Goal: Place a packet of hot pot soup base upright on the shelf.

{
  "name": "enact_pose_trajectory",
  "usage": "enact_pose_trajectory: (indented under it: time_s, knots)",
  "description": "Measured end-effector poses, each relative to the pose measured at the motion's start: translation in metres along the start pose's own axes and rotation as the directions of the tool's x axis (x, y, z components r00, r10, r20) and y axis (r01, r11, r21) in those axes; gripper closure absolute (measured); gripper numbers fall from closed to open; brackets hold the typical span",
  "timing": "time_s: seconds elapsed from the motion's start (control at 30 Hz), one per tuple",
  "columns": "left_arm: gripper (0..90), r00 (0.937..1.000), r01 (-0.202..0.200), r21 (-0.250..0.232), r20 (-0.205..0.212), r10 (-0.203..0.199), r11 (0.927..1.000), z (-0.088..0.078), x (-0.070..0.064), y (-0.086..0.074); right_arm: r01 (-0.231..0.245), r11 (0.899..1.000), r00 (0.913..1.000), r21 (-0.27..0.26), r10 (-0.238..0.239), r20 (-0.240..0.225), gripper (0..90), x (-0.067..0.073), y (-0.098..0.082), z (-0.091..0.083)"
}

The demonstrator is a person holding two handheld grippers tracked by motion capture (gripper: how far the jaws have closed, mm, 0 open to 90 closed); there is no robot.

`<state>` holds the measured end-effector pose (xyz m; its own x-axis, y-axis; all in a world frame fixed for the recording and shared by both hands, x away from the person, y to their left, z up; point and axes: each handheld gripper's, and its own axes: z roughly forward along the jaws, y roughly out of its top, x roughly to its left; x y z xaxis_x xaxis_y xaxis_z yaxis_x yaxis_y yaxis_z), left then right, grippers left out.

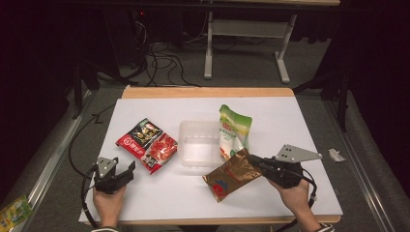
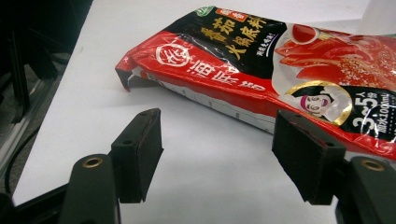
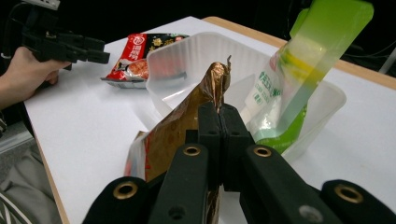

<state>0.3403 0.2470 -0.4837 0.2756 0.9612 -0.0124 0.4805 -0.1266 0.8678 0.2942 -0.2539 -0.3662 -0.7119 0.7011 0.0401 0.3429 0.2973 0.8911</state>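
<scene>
Surface (image 1: 159, 198): a white sheet is laid over the wooden top, so that the packets and the tub are kept apart and within reach of both hands.
Clear tub (image 1: 199, 143): set in the middle of the surface, mouth up, judged to be the receiver for the packets.
Green pouch (image 1: 234, 128): leaned upright against the tub's right side; whether its foot is inside the tub cannot be told.
Red packet (image 2: 280, 70): left flat, to the left of the tub.
Brown packet (image 1: 233, 174): pinched at one edge and hung slantwise just in front of the tub, judged ready for lifting over its rim.
Right gripper (image 3: 220, 116): fingers clamped tight on the brown packet's edge.
Left gripper (image 2: 219, 154): fingers spread wide, nothing held, the red packet just ahead.
</scene>
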Motion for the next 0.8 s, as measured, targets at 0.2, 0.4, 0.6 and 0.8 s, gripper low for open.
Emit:
enact_pose_trajectory:
  time_s: [0.2,0.4,0.6,0.8]
  knots:
    - [33.7,1.0,-0.002,0.002,-0.002,0.002,1.0,0.001,0.0,0.0,0.03,0.999,0.9996,-0.018,-0.03,0.002,90.0,0.001,0.009,-0.006]
    - [33.7,1.0,-0.005,0.006,-0.003,0.005,1.0,0.001,-0.001,0.0,0.031,0.999,0.9995,-0.023,-0.031,0.008,90.0,0.001,0.012,-0.008]
    - [33.7,1.0,-0.004,0.0,-0.004,0.004,1.0,0.0,-0.001,0.0,0.03,0.999,0.9994,-0.021,-0.03,0.02,90.0,-0.001,0.013,-0.009]
    - [33.6,1.0,0.0,-0.001,0.0,0.0,1.0,0.0,0.0,0.0,0.033,0.999,0.9991,-0.017,-0.033,0.026,90.0,-0.003,0.016,-0.011]
